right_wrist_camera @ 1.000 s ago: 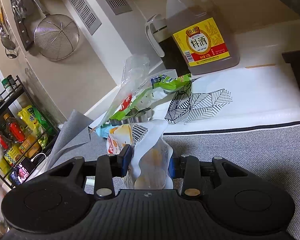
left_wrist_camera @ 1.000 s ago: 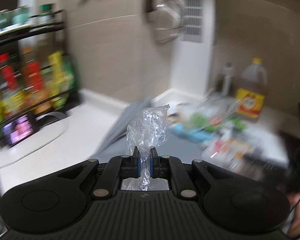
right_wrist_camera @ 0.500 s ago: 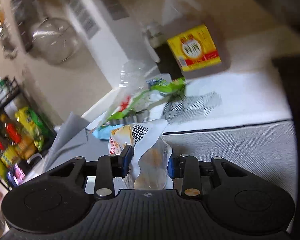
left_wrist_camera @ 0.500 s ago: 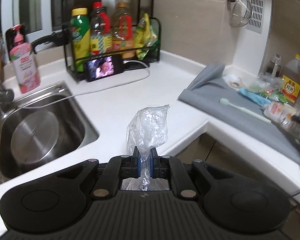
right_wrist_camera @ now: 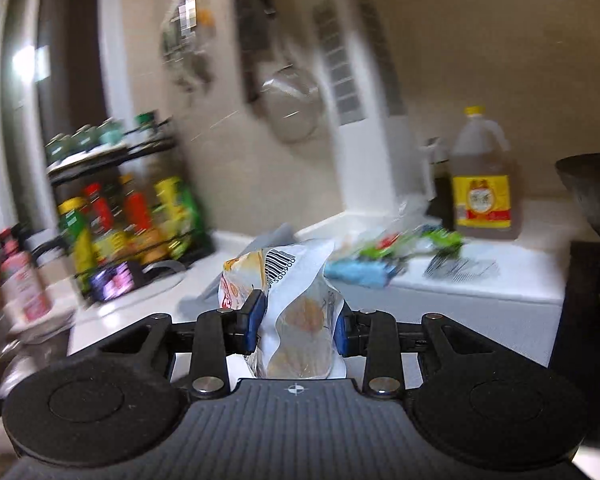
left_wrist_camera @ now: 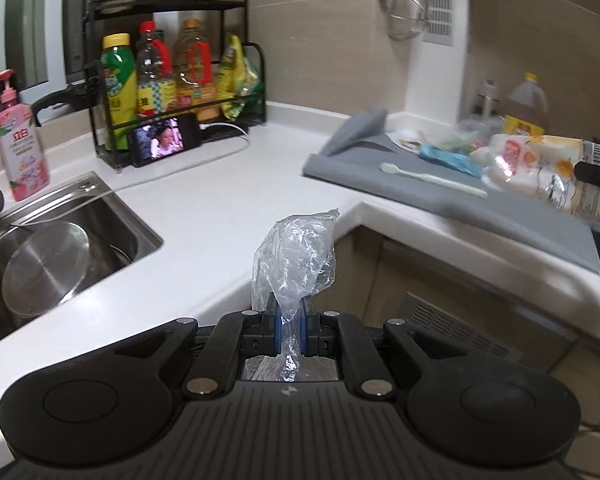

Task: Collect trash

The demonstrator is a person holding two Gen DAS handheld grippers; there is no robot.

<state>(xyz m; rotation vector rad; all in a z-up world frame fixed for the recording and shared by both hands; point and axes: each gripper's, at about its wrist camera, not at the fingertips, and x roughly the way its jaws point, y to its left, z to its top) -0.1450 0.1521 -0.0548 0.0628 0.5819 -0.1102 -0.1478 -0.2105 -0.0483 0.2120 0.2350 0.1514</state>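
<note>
Off the front edge of the white countertop, by its inner corner, my left gripper has its blue pads pressed together on a crumpled clear plastic bag, whose loose end stands up between the fingers. To the left, the steel sink is sunk into the counter with a round metal lid lying in it, and a pink soap bottle stands at its back edge. Against the wall, a black wire rack holds sauce bottles, with a phone propped in front of it, screen lit. On the right arm of the counter a grey mat carries a pale green toothbrush, a blue wrapper and a heap of other wrappers toward the back corner. At the right edge, a white snack bag hangs above the mat, gripped by a black finger that I take for my other tool.

From the right wrist, the picture is smeared by motion. My right gripper is clamped around the white snack bag, barcode uppermost, its pads held apart by the bulk of the packet. Behind it I make out the counter's back corner with the blue wrapper, green wrappers and a large jug of brown liquid with a yellow label.
</note>
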